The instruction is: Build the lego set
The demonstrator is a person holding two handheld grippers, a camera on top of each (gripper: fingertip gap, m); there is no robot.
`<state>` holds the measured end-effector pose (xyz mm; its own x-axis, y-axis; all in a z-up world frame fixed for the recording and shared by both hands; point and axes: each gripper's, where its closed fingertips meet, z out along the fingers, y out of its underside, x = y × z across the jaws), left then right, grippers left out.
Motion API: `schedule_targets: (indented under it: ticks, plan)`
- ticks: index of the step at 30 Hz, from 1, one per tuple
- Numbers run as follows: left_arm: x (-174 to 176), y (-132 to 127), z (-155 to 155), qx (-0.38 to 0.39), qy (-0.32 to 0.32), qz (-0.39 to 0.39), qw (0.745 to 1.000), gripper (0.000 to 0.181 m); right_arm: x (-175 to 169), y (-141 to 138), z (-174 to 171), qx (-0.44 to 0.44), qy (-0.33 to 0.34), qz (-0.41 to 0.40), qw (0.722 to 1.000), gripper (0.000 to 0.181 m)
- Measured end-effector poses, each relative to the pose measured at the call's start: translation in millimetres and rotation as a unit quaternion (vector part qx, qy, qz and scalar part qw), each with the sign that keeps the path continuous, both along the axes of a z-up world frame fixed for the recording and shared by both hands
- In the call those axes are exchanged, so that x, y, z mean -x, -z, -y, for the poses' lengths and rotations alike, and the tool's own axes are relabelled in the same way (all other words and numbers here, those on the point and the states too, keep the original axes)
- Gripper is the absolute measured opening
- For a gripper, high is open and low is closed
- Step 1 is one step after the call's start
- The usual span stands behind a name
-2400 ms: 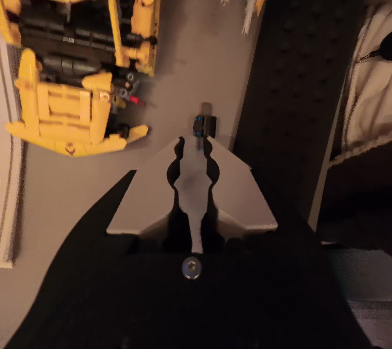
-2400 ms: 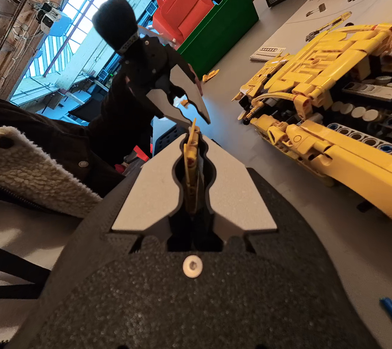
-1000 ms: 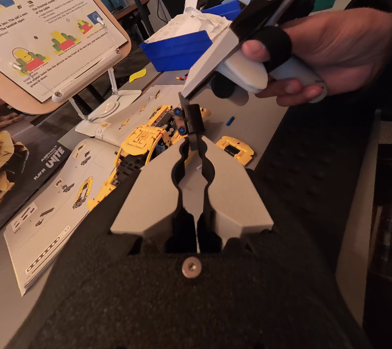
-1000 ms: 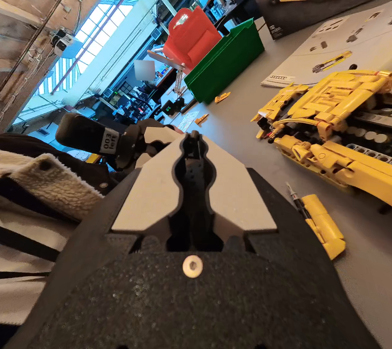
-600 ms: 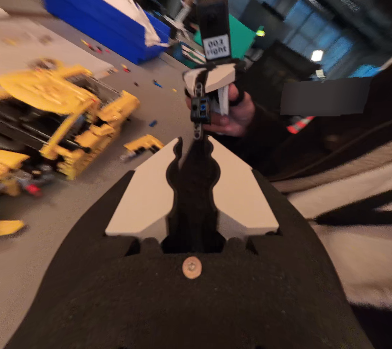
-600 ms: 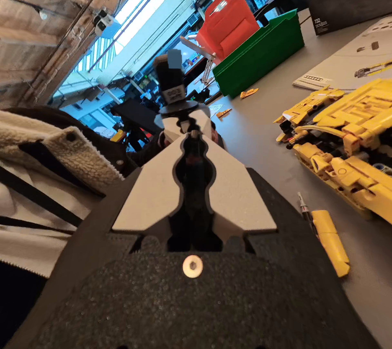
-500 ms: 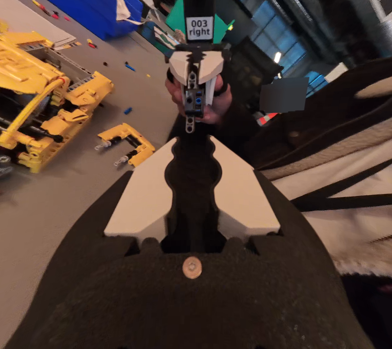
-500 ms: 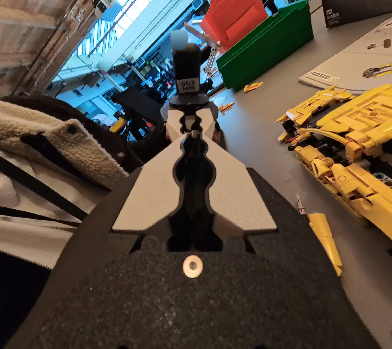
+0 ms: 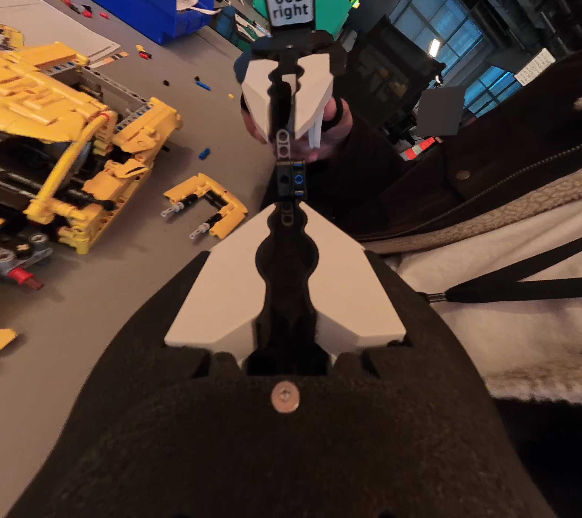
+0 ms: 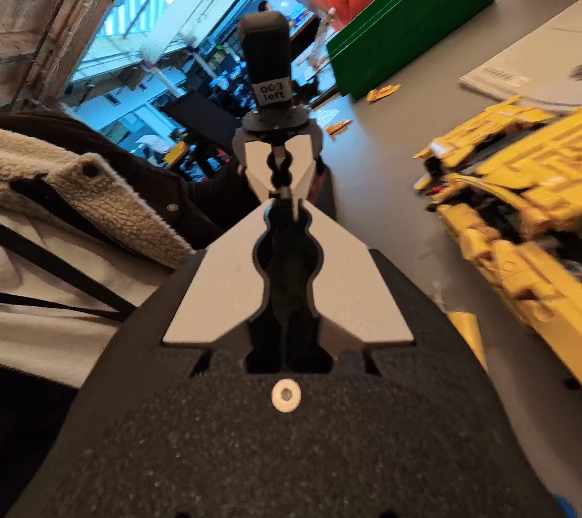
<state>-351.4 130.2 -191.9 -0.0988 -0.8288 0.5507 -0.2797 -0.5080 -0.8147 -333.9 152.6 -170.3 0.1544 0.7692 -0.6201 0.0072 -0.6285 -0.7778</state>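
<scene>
Clearly we held the small grey-and-black beam assembly (image 9: pixel 288 178) in mid-air above the table (image 9: pixel 132 276), our left gripper (image 9: pixel 287 213) and right gripper (image 9: pixel 283 133) each clamped on one end; light, rigid, likely to pop apart if twisted.

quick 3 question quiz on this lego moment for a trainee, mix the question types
1. True or false: the left gripper and the right gripper both grip the same small assembly.
2. What colour is the block at the middle of that grey beam? A) red B) black with blue pins C) yellow
3. Which loose part lies on the table between the yellow car and the left gripper?

Key: 1 true; 2 B; 3 the yellow bracket-shaped sub-assembly.
</scene>
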Motion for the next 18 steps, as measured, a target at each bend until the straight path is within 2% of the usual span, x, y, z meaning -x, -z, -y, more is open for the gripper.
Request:
schedule_targets:
  ticks: [2, 4, 8, 12, 18]
  plan:
    - [5.1, 10.1, -16.0, -0.011, -0.030, -0.021, 0.999, 0.007, -26.3, 13.4, -17.4, -0.021, 0.056, 0.048, 0.997, 0.013]
    - [10.4, 26.9, -34.9, -0.025, -0.067, -0.058, 0.996, 0.007, -60.0, 47.1, -29.4, -0.005, 0.100, 0.145, 0.984, 0.013]
    - [4.2, 58.8, -49.4, 0.005, -0.094, -0.128, 0.987, 0.007, -101.4, 103.0, -21.5, 0.088, 0.118, 0.249, 0.957, 0.026]
    - [-13.6, 72.3, -58.9, 0.036, -0.105, -0.161, 0.981, 0.007, -108.7, 125.9, -3.5, 0.155, 0.105, 0.286, 0.940, 0.023]
    - [-28.6, 93.4, -49.3, 0.040, -0.077, -0.220, 0.972, 0.007, -77.9, 123.7, 11.7, 0.244, 0.065, 0.217, 0.943, 0.022]
